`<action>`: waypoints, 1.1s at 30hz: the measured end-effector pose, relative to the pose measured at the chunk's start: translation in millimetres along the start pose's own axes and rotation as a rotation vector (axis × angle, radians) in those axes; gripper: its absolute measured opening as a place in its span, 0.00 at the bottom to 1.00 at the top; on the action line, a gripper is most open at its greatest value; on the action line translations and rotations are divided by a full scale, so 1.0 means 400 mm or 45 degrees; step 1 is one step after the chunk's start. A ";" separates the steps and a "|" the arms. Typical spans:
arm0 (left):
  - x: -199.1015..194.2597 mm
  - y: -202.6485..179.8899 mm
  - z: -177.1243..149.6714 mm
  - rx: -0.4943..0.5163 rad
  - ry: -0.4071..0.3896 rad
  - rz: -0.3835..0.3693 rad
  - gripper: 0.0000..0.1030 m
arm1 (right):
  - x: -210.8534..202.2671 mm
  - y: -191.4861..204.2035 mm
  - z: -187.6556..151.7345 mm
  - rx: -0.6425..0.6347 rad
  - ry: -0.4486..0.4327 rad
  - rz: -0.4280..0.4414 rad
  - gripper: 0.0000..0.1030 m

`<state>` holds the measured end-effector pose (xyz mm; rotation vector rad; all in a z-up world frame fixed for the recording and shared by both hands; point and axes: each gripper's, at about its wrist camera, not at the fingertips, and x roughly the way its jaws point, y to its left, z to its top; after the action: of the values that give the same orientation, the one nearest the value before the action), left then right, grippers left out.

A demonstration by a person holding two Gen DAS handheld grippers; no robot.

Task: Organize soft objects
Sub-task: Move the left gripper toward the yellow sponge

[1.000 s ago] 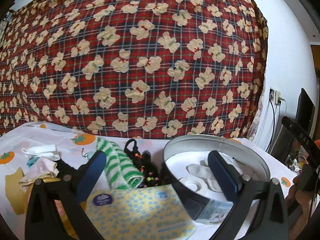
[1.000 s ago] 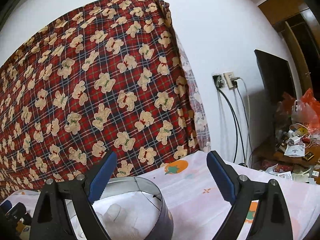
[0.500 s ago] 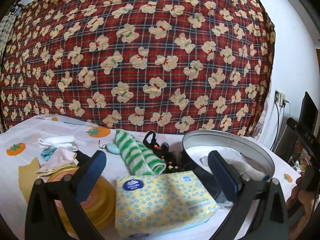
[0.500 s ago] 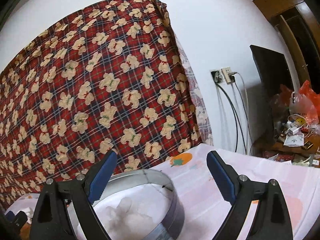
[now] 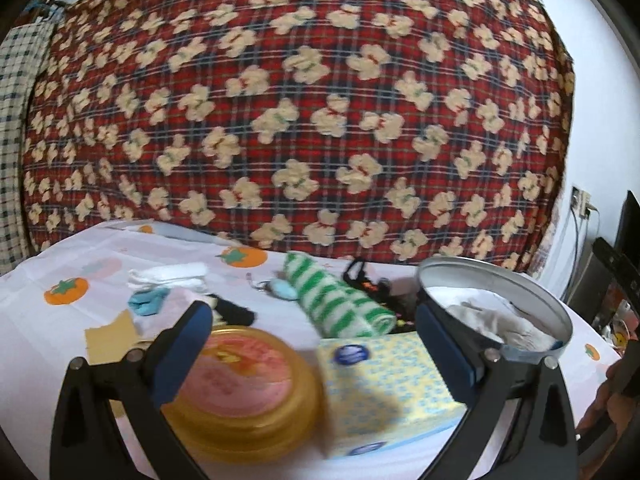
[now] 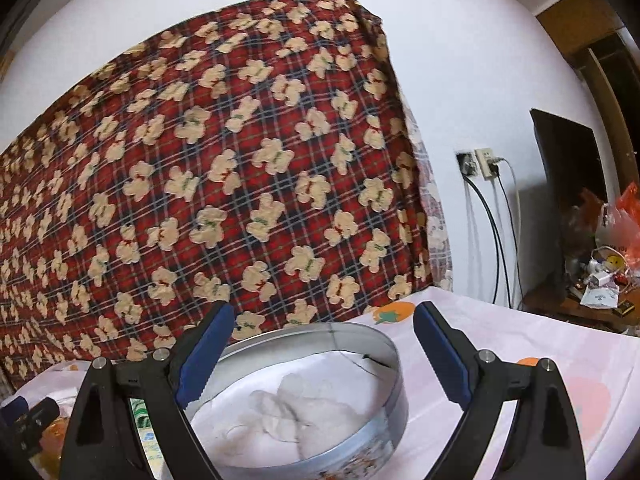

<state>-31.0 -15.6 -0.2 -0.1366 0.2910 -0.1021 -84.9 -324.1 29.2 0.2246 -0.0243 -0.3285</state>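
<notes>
A round metal tin (image 5: 520,288) stands at the right of the table with white soft cloths (image 5: 500,320) inside; it also shows in the right wrist view (image 6: 376,344) with the cloths (image 6: 304,408). My left gripper (image 5: 312,344) is open and empty above a yellow tissue pack (image 5: 384,384) and a pink-lidded golden jar (image 5: 240,380). Behind them lie a green-striped rolled towel (image 5: 336,300), a black strap bundle (image 5: 368,280), a white folded cloth (image 5: 168,274), a blue cloth (image 5: 146,302) and a black item (image 5: 236,312). My right gripper (image 6: 324,348) is open and empty above the tin.
A red plaid bear-print blanket (image 5: 300,120) hangs behind the table. The tablecloth (image 5: 80,320) is white with orange fruit prints. A yellow cloth (image 5: 110,336) lies at the left. At the right are wall sockets with cables (image 6: 484,208), a dark screen (image 6: 568,168) and a cluttered side table (image 6: 600,280).
My left gripper has drawn back and to the left, so the jar and tissue pack now sit between its fingers. My right gripper has moved over the tin, showing more of its inside.
</notes>
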 end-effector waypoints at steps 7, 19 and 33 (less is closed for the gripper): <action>-0.010 0.109 0.003 -0.069 0.021 0.077 1.00 | -0.033 0.078 -0.016 -0.065 -0.013 0.081 0.90; -0.041 0.316 0.003 -0.131 0.086 0.270 1.00 | -0.078 0.225 -0.057 -0.048 0.025 0.262 0.90; 0.019 0.455 -0.003 -0.207 0.286 0.437 0.99 | -0.144 0.455 -0.121 -0.075 0.116 0.557 0.90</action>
<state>-9.4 162.5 -30.6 -0.2352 0.5425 0.2490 -78.8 -127.4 23.1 0.1698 0.0262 0.1167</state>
